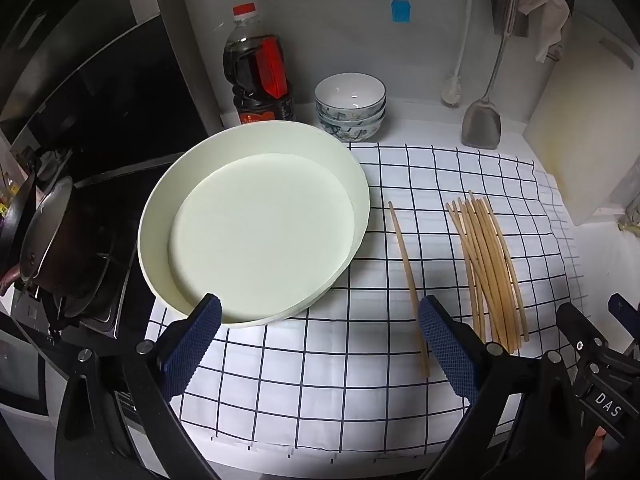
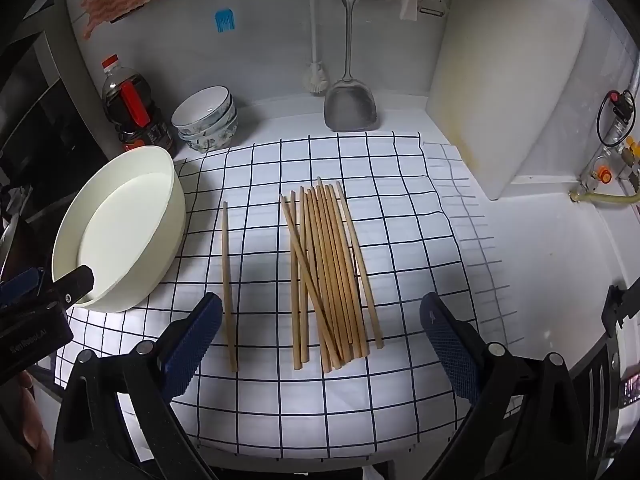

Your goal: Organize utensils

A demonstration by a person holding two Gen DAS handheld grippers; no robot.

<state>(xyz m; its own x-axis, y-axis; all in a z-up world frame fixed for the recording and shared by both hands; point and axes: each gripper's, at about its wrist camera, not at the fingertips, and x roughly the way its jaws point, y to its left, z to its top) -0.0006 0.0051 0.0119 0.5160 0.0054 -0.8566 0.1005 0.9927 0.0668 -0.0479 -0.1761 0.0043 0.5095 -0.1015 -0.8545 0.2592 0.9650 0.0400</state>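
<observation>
A pile of several wooden chopsticks lies on the checked cloth; it also shows in the left wrist view. A single chopstick lies apart to its left, also seen in the left wrist view. A round pale basin sits at the cloth's left; it also shows in the right wrist view. My left gripper is open and empty, near the basin's front rim. My right gripper is open and empty, just short of the pile's near ends.
Stacked bowls, a dark sauce bottle, a metal spatula and a brush stand by the back wall. A white cutting board leans at the right. A pot on the stove is to the left.
</observation>
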